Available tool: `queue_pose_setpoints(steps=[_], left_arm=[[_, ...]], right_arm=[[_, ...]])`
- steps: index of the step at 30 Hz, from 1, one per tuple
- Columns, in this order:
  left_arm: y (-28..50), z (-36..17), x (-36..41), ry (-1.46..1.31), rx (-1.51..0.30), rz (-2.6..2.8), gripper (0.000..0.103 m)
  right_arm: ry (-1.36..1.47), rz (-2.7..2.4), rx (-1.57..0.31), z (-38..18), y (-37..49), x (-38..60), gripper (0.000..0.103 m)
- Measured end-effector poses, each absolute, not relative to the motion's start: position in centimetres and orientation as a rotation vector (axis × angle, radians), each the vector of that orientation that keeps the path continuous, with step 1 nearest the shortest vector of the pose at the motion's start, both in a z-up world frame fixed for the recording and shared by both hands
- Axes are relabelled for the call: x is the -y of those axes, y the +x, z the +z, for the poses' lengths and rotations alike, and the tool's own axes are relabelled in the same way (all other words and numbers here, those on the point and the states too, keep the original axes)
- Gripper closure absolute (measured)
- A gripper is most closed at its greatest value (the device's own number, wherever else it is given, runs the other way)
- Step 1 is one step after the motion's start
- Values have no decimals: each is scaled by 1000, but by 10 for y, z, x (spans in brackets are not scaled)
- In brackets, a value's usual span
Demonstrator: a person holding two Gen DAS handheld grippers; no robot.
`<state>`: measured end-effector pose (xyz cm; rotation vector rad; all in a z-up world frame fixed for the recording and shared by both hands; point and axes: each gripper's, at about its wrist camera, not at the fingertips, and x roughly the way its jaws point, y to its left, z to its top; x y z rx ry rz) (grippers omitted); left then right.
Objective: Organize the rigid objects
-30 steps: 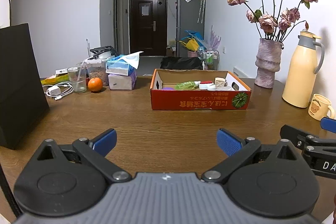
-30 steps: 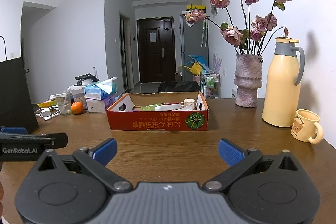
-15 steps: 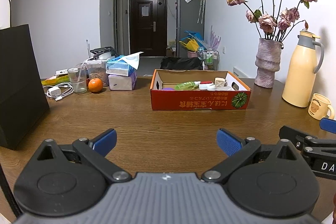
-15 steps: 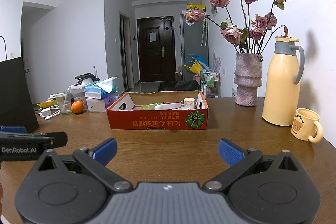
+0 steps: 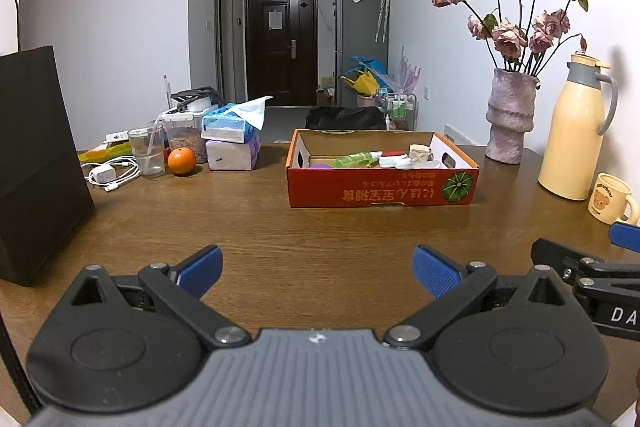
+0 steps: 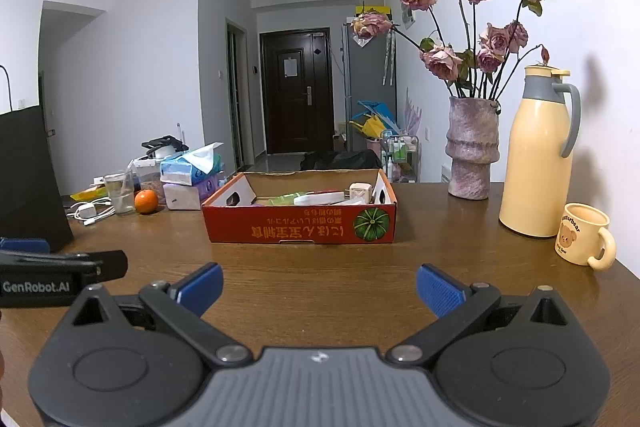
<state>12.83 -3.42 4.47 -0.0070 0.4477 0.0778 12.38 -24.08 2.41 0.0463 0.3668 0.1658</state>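
- Grippers: my left gripper (image 5: 318,269) hovers low over the table (image 5: 320,231), jaws released and wide apart, nothing between the blue pads (image 5: 434,273).
- My right gripper (image 6: 319,285) hangs the same way, jaws spread and empty; each unit shows at the edge of the other's view, so I read them as side by side.
- Red box (image 5: 382,183) sits on the table straight ahead of both grippers, well apart from them, open top, printed side facing me with the lettering upside down.
- Inside the box I see a green bottle (image 5: 356,159) lying on its side, a red-and-white piece (image 5: 394,159) just beside it, and a small beige block (image 5: 420,151) toward the right end. A purple item shows near the left end; I cannot tell what it is.
- Right of the box: vase (image 6: 472,147) with dried roses, then a cream jug (image 6: 536,155), then a bear mug (image 6: 582,233) nearest me.
- Left of the box: two stacked tissue packs (image 5: 232,139), an orange (image 5: 181,160), a glass (image 5: 146,151), a white charger (image 5: 105,173) with its cable.
- Black bag (image 5: 36,163) stands upright at the far left edge.
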Motion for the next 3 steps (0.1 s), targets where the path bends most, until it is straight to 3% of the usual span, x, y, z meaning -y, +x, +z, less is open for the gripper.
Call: queue_pose_setpoints(steps=[3], left_arm=[[129, 44, 34, -9, -449, 75, 0]], right_arm=[[45, 167, -369, 24, 125, 239, 0]])
